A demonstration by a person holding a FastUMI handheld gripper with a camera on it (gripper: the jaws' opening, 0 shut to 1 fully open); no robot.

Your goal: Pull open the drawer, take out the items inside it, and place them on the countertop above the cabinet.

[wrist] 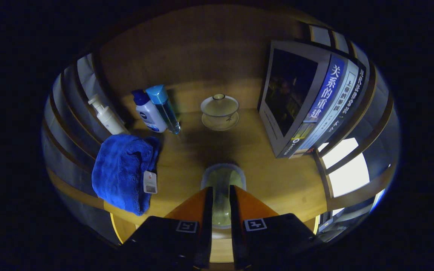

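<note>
- Wooden countertop (277, 180) lies beneath the gripper (220, 199).
- Its fingers clamp a clear glass (222, 180) between them.
- Lidded cup (219, 111) sits beyond them.

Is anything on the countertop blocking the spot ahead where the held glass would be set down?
Nothing visible does. The tool is shut on the glass, and the countertop just ahead is bare; the lidded cup stands farther back, the towel off to the side.

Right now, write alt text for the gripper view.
The gripper holds a clear glass cup between its jaws over a wooden countertop. Beyond stand a lidded tea bowl, three bottles and books; a blue towel lies beside.
</note>
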